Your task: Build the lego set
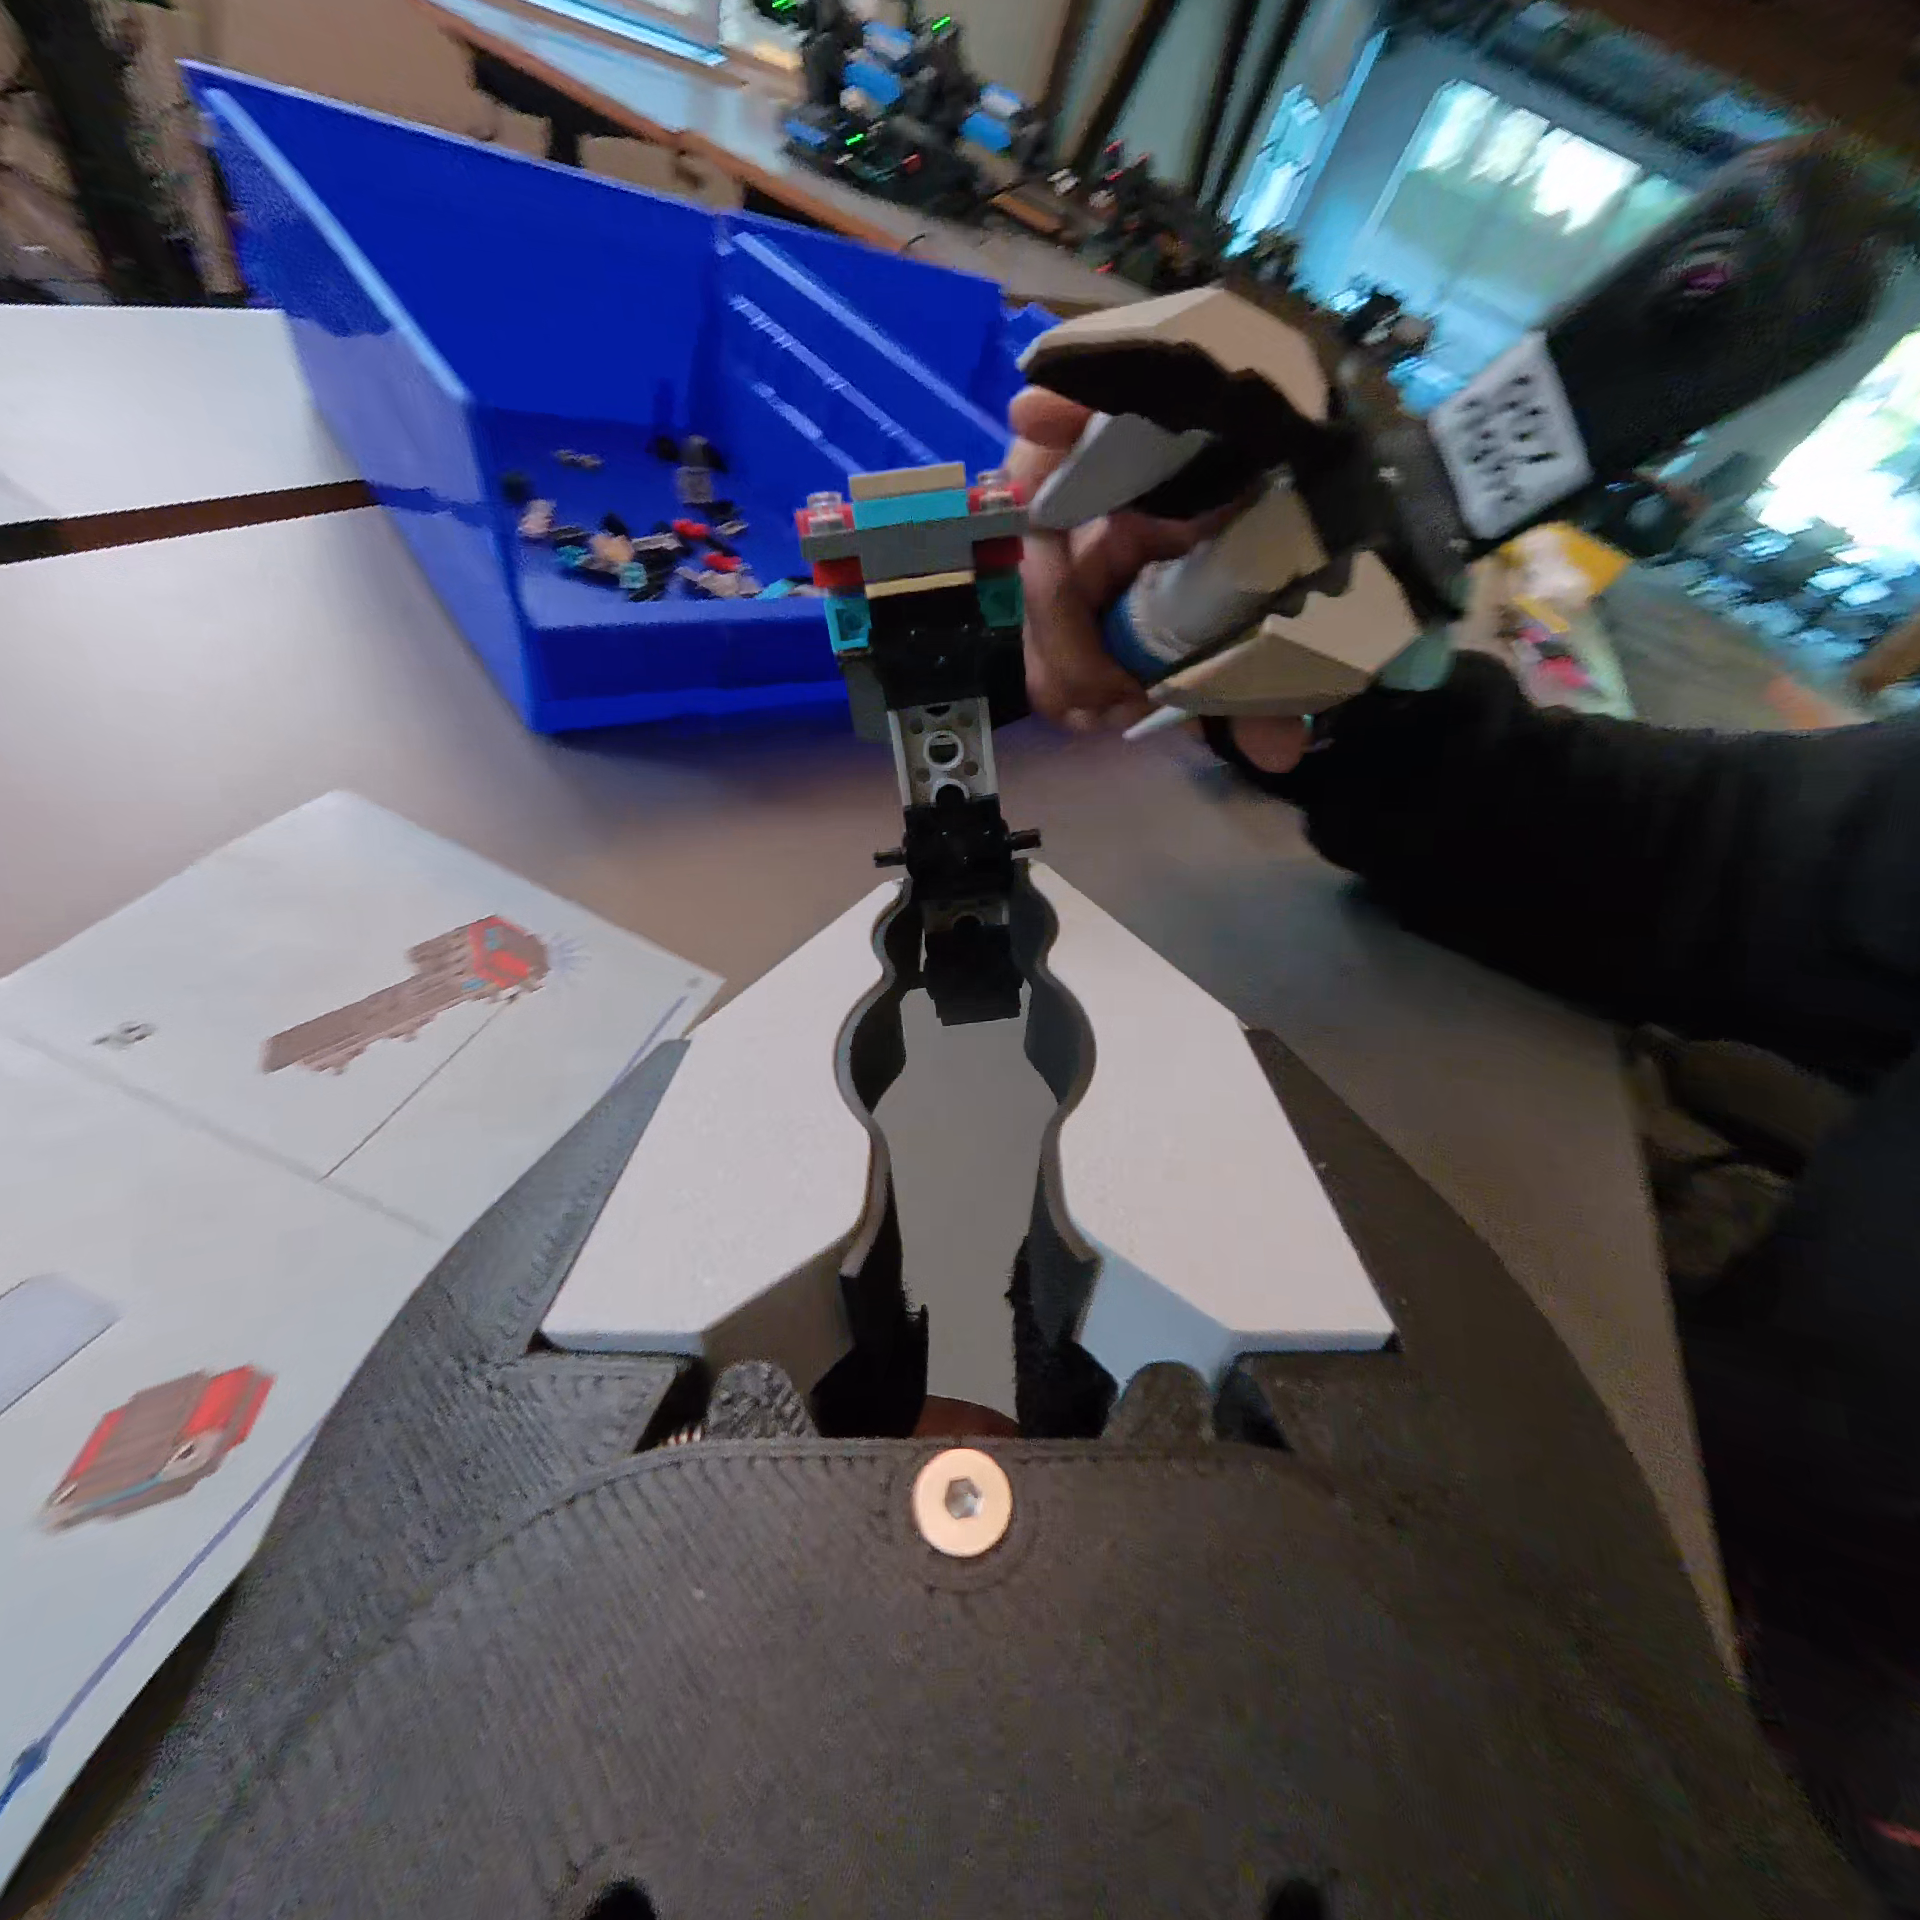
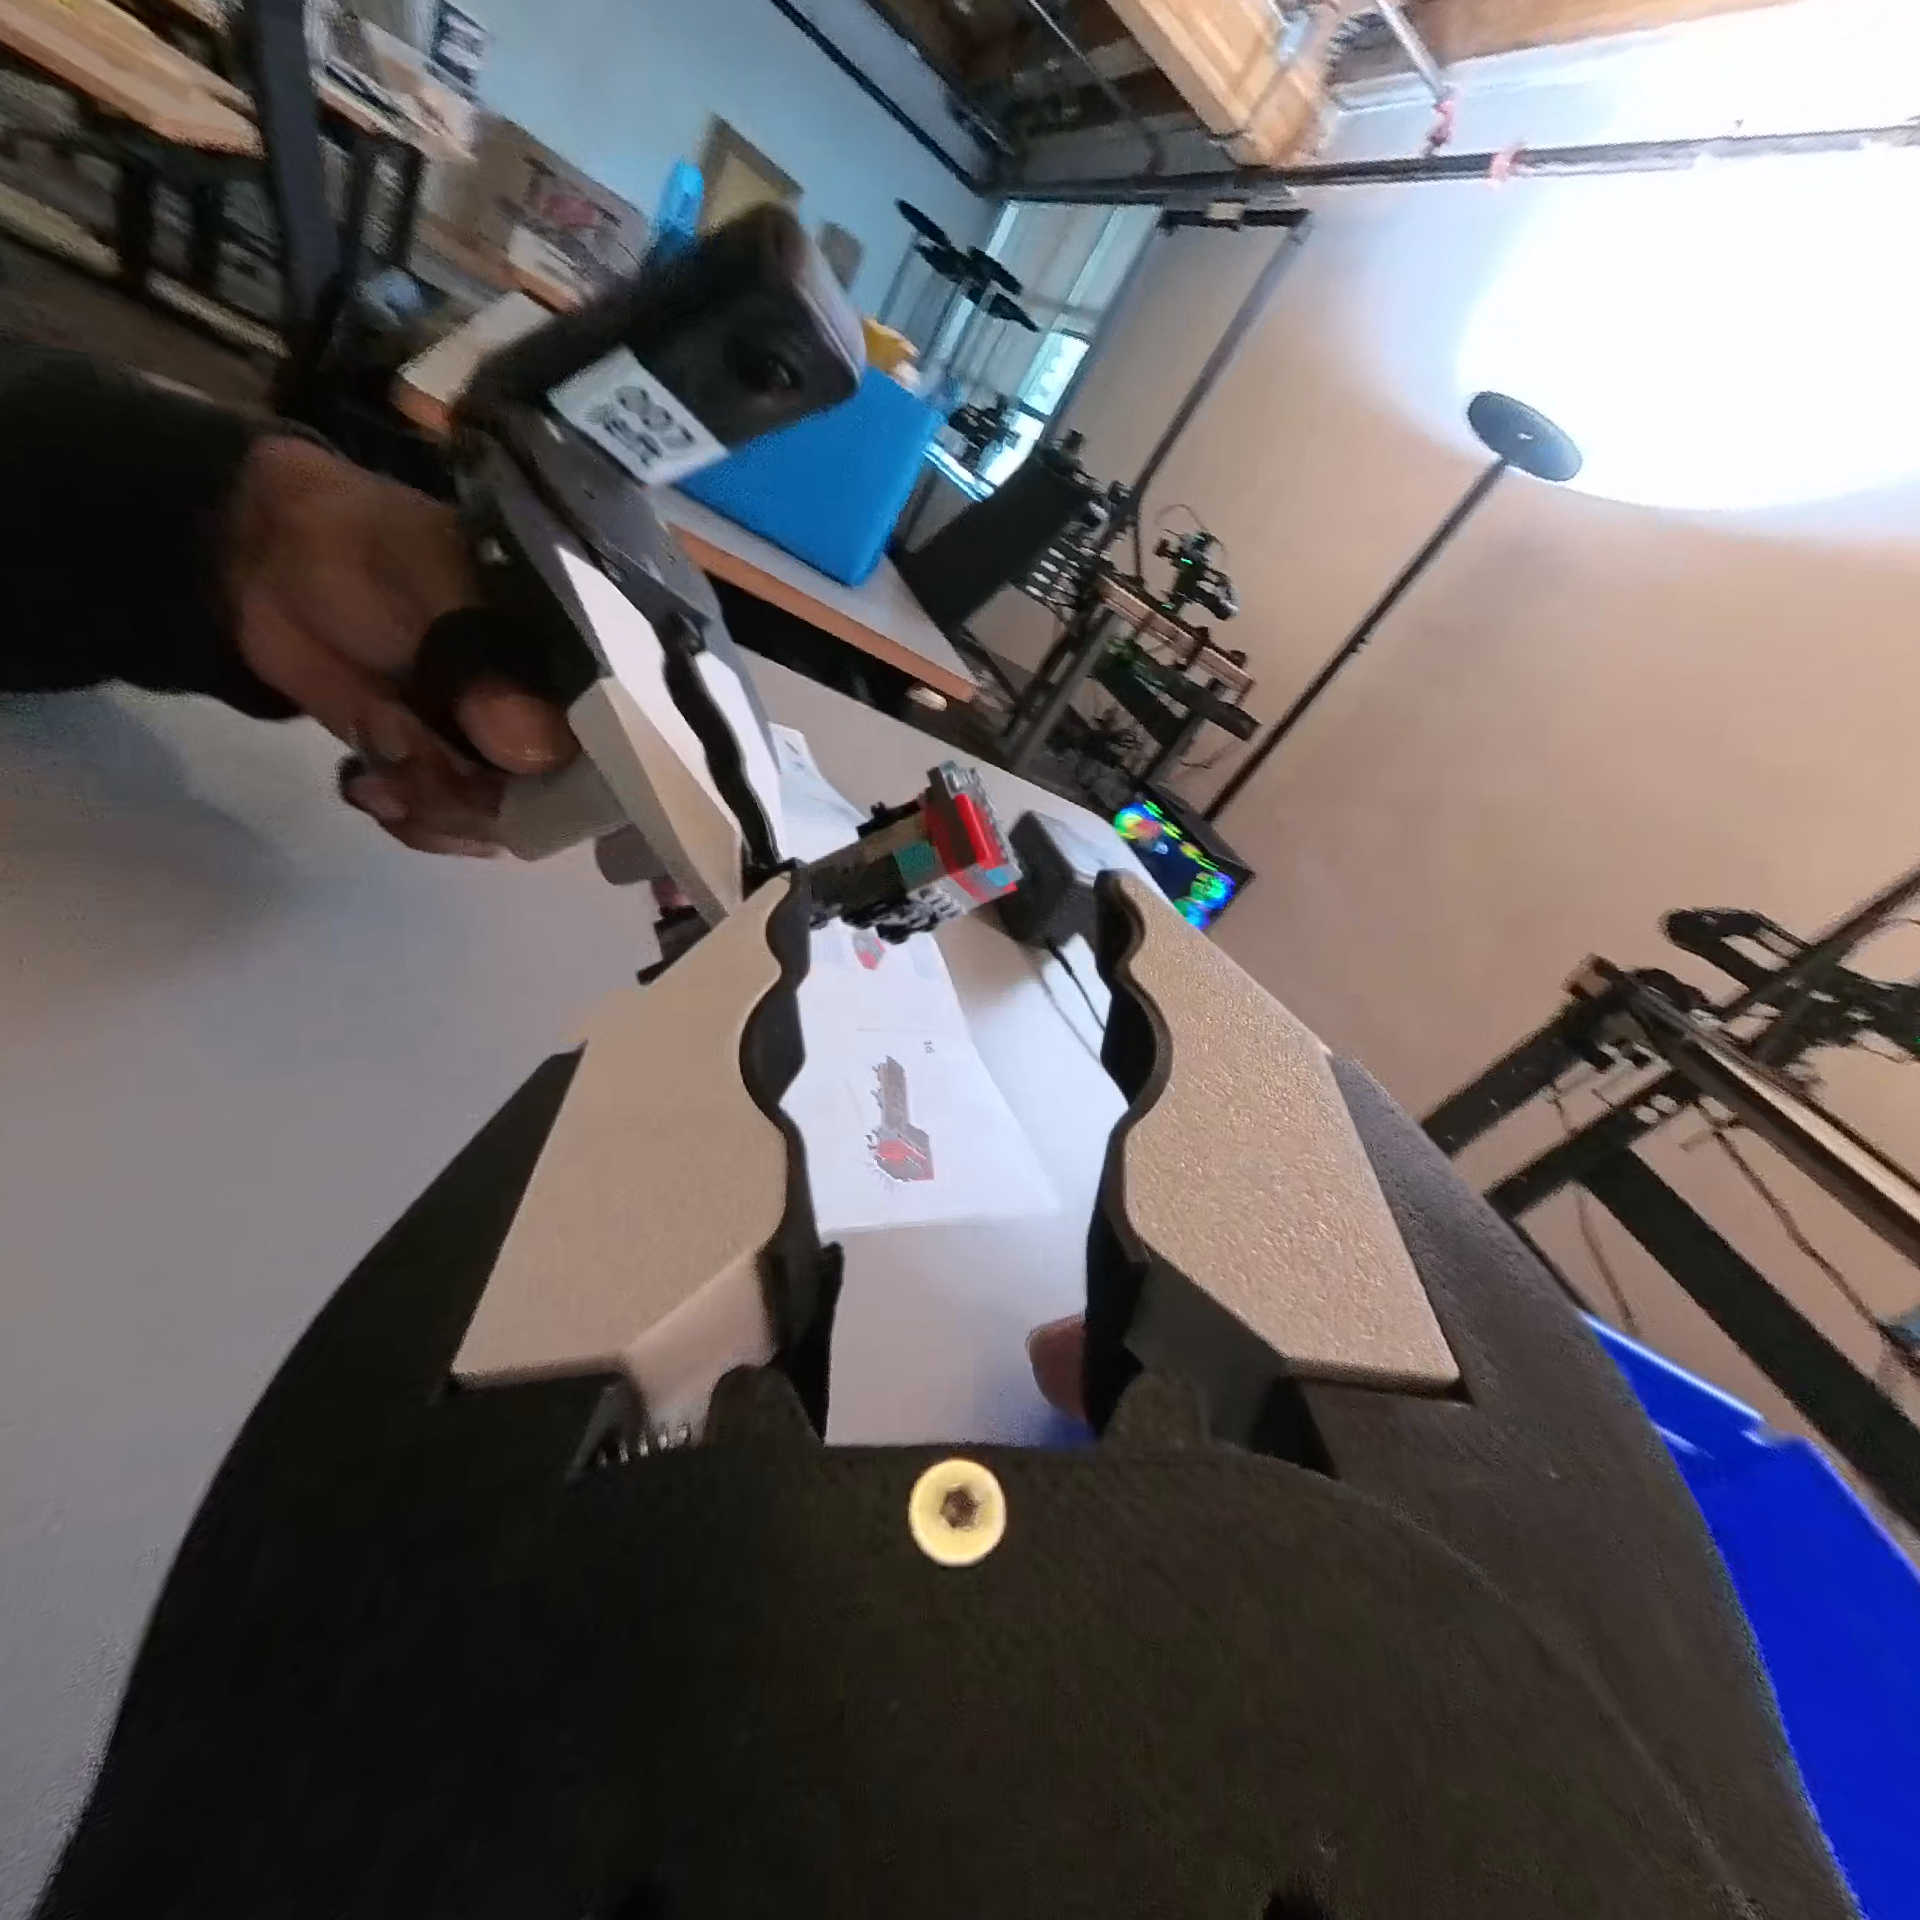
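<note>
Two grippers are up: the left gripper [image 1: 961, 914] pinches the black tail of the lego model [image 1: 925, 623], lifted above the counter [image 1: 260, 727], while the right gripper [image 2: 945, 914] stands wide and empty. The build looks partway done; loose pieces [image 1: 644, 540] remain in the blue bin [image 1: 582, 343] at 11 o'clock. Only the left wrist view shows those pieces; both show the instruction booklet [image 1: 343, 1039].

The lego build [image 1: 925, 665] sticks out ahead of the left tool [image 1: 961, 914], its near end between the fingertips; the right tool [image 1: 1143, 582] hangs just right of the build's far end; the bin [image 1: 582, 312] sits ahead-left on the tabletop [image 1: 312, 707], loose pieces [image 1: 644, 540] in it; the instruction sheet [image 1: 260, 1091] lies left, nearer.
</note>
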A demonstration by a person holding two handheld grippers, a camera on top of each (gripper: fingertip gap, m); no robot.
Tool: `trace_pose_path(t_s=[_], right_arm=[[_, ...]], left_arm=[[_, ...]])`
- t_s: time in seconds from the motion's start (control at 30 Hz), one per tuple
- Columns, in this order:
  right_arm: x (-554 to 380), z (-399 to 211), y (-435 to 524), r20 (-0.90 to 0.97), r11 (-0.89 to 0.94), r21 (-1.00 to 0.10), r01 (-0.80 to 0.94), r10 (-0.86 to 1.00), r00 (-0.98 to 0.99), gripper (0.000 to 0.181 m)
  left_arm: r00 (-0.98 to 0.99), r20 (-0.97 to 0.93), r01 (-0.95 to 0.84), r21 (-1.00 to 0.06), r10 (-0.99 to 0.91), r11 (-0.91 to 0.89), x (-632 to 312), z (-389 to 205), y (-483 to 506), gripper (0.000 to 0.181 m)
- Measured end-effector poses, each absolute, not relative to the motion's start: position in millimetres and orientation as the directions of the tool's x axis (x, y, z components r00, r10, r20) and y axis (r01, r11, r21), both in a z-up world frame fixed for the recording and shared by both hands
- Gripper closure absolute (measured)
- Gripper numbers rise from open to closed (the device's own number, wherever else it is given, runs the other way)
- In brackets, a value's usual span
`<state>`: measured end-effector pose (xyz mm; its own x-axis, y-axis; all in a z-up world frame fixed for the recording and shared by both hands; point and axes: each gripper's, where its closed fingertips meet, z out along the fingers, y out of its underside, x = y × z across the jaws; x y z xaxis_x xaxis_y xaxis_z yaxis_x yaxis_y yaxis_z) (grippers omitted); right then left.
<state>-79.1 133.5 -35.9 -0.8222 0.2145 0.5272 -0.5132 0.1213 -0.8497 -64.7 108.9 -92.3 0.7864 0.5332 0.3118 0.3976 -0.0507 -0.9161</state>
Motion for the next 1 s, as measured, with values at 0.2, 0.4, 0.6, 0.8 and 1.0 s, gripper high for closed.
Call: trace_pose_path(t_s=[0.2,0.4,0.6,0.8,1.0], right_arm=[[-85,-47,124,0.616,0.267,-0.787,-0.556,0.361,-0.700,0.127],[-89,-42,119,0.576,0.279,-0.817,-0.505,0.442,-0.688,0.126],[-100,-44,131,0.296,0.136,-0.955,-0.265,0.534,-0.792,0.124],[-95,-64,128,-0.135,-0.061,-0.991,0.120,0.475,-0.870,0.124],[-91,-75,116,-0.368,-0.128,-0.929,0.347,0.403,-0.838,0.131]], left_arm=[[0.709,0.120,0.333,-0.925,0.694,-0.181,-79,-106,104,0.164],[0.680,0.053,0.275,-0.943,0.732,-0.187,-83,-105,108,0.164],[0.662,0.060,0.239,-0.962,0.747,-0.135,-83,-101,116,0.164],[0.619,0.024,0.189,-0.975,0.785,-0.120,-86,-95,117,0.164],[0.585,-0.075,0.123,-0.976,0.808,-0.180,-84,-92,121,0.164]])
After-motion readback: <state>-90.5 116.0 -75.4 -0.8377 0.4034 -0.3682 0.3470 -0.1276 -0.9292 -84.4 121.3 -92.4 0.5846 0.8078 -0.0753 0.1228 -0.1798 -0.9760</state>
